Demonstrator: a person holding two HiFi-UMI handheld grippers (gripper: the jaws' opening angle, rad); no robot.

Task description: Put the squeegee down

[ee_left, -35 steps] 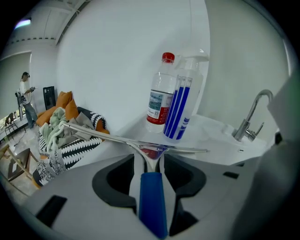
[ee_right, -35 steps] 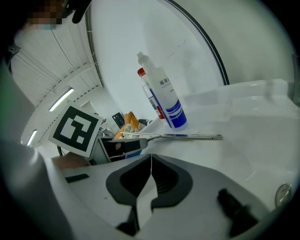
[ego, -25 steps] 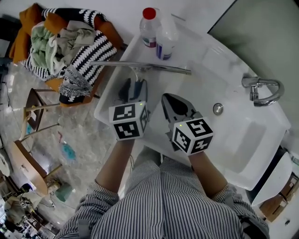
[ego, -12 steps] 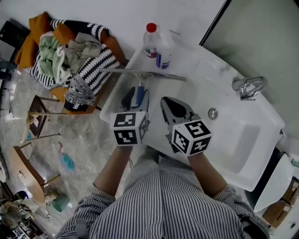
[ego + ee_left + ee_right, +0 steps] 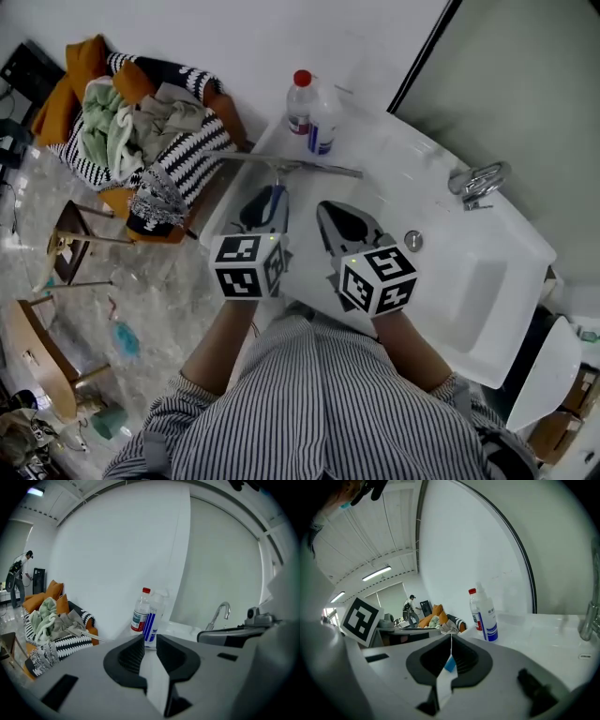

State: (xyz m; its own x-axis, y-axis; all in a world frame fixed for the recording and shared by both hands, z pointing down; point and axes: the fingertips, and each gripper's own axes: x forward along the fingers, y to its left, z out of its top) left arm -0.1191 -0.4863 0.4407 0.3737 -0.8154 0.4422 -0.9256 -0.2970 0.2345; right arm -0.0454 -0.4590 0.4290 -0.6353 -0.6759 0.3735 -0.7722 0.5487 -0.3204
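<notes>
The squeegee [image 5: 309,165] lies across the left rim of the white sink [image 5: 469,281], its long metal blade crosswise and its blue handle pointing toward me. My left gripper [image 5: 267,199] hovers above that handle. Its jaws have just been closing and stand a little apart, with nothing between them [image 5: 150,638]. A thin end of the blade [image 5: 93,635] shows past them at the left. My right gripper [image 5: 328,208] hangs beside it over the sink rim, its jaw tips meeting [image 5: 451,637], and a bit of blue shows through the slot behind them.
A red-capped bottle [image 5: 298,98] and a blue-labelled spray bottle [image 5: 322,122] stand at the sink's back left corner. The faucet [image 5: 476,178] and drain [image 5: 412,240] lie to the right. A chair piled with clothes [image 5: 150,122] stands to the left of the sink.
Both grippers have lifted away from the sink rim. The left jaws, wide around the blue handle before, have narrowed. The squeegee stays lying on the rim.
</notes>
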